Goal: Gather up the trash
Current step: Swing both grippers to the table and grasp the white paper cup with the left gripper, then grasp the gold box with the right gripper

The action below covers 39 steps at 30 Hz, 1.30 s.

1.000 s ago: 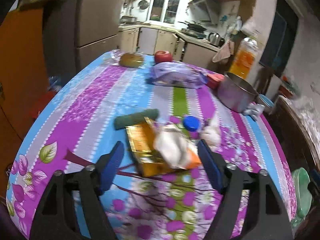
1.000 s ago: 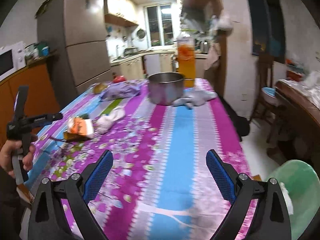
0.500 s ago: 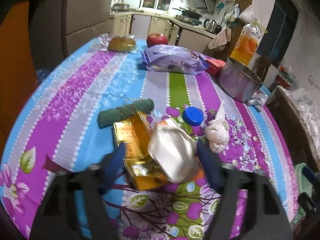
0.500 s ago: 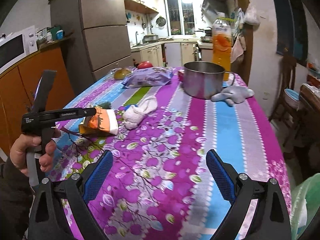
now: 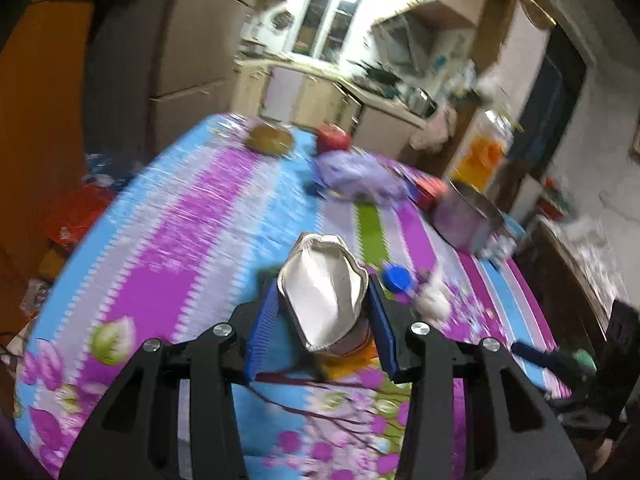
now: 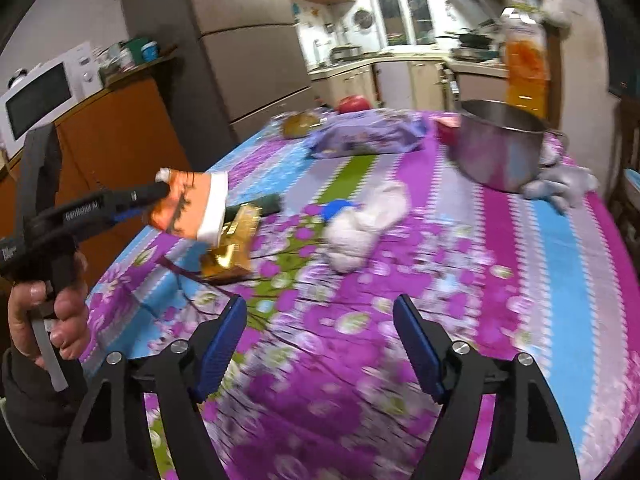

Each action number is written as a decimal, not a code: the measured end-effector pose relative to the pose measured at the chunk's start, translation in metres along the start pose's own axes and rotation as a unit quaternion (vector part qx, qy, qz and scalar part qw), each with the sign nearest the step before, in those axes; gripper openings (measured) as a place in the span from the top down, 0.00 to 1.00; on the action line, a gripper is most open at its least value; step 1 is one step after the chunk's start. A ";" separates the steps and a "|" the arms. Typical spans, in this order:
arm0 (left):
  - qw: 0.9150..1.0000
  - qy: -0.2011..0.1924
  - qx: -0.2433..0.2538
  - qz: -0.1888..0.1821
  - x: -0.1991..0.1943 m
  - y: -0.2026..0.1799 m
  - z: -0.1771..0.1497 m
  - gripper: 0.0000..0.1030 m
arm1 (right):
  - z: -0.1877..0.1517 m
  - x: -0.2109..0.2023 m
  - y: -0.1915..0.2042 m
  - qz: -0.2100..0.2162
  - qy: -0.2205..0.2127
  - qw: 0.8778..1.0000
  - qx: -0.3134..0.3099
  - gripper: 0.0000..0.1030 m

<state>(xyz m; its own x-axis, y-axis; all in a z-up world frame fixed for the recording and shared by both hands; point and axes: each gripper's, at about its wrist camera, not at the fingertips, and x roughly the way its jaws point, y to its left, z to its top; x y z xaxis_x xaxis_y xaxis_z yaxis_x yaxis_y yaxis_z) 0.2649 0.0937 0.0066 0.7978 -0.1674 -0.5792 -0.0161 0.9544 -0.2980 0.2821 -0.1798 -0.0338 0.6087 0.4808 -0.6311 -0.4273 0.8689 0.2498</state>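
Lifted since a second ago: orange carton [image 5: 326, 304], flat on the table [image 5: 192, 236] then, now clear of the floral cloth and pinched between the jaws of the left gripper [image 5: 322, 322], open white end facing the left wrist camera. Seen from the right wrist view as an orange-and-white carton [image 6: 196, 208] held in the air above the table's left edge, left gripper [image 6: 162, 190] clamped on its near end, person's hand [image 6: 48, 316] around the handle. Left behind on the cloth: gold wrapper [image 6: 232, 246], dark green roll [image 6: 266, 203] just beyond it, blue cap [image 6: 336, 207] and crumpled white tissue [image 6: 360, 228] to the right, the tissue touching the cap. Farther back: purple bag [image 6: 368, 136], steel pot [image 6: 498, 144], grey cloth [image 6: 560, 184] beside the pot, orange drink bottle [image 6: 524, 52] behind it. Right gripper [image 6: 320, 344] low over the near part of the table, jaws spread wide, nothing between them. Both views motion-blurred.
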 end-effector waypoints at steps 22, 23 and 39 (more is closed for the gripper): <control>0.998 -0.026 -0.046 0.046 -0.004 0.064 0.008 0.59 | 0.041 0.155 0.119 -0.034 0.097 0.989 -0.102 0.35; 0.998 -0.024 -0.045 0.046 -0.003 0.064 0.008 0.59 | 0.040 0.157 0.120 -0.046 0.094 0.989 -0.106 0.41; 0.998 -0.040 -0.017 0.041 -0.015 0.040 0.001 0.59 | 0.033 0.080 0.107 -0.062 -0.001 0.995 -0.073 0.50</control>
<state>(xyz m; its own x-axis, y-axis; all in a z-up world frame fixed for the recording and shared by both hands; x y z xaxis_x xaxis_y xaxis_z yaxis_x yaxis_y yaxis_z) 0.2531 0.1344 0.0039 0.8386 -0.0676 -0.5405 -0.1030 0.9547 -0.2792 0.3073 -0.0441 -0.0332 0.6642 0.3722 -0.6483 -0.4421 0.8949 0.0608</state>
